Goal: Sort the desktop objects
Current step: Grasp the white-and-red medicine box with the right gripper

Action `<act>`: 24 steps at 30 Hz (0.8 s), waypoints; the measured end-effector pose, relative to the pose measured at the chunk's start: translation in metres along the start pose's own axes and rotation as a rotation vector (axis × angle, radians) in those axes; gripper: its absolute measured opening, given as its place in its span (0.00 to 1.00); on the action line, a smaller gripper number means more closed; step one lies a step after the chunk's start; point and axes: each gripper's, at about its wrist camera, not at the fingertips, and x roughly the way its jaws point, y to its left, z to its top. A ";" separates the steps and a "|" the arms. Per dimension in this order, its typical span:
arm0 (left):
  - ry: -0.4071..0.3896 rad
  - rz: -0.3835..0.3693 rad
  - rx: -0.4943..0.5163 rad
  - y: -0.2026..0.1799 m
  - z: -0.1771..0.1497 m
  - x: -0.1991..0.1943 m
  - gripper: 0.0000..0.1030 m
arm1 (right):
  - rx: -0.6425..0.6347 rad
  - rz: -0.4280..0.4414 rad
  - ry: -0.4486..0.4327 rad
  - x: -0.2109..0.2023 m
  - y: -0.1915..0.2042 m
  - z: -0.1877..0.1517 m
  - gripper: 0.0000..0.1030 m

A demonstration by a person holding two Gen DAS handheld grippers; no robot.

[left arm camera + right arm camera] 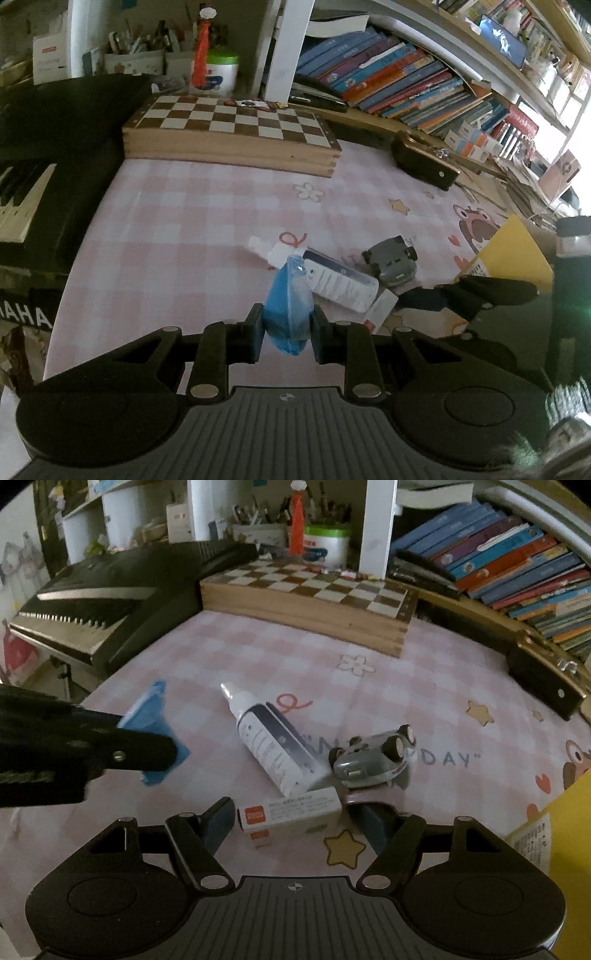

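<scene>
Left gripper (286, 332) clamped on blue bag (287, 314), bag pinched between both pads, lifted off pink checked mat (192, 221); right gripper (293, 821) spread apart, small white-orange box (290, 814) lying between its fingers; white bottle (273, 746) just ahead of box; grey toy car (373, 757) overturned, ahead-right, touching bottle.
</scene>
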 end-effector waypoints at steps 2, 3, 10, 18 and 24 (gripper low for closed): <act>0.001 -0.001 -0.006 0.000 -0.002 -0.001 0.22 | -0.013 0.004 -0.002 0.000 0.001 -0.001 0.68; 0.002 0.000 -0.009 -0.001 -0.003 -0.001 0.22 | -0.020 0.002 -0.003 0.000 0.002 -0.001 0.64; -0.014 0.000 -0.009 -0.004 -0.001 -0.007 0.22 | -0.035 0.024 -0.018 -0.008 0.005 -0.005 0.53; -0.029 -0.003 -0.001 -0.009 -0.006 -0.017 0.22 | -0.033 0.034 -0.041 -0.026 0.011 -0.013 0.53; -0.051 -0.013 -0.011 -0.013 -0.011 -0.032 0.22 | -0.013 0.015 -0.071 -0.039 0.011 -0.016 0.53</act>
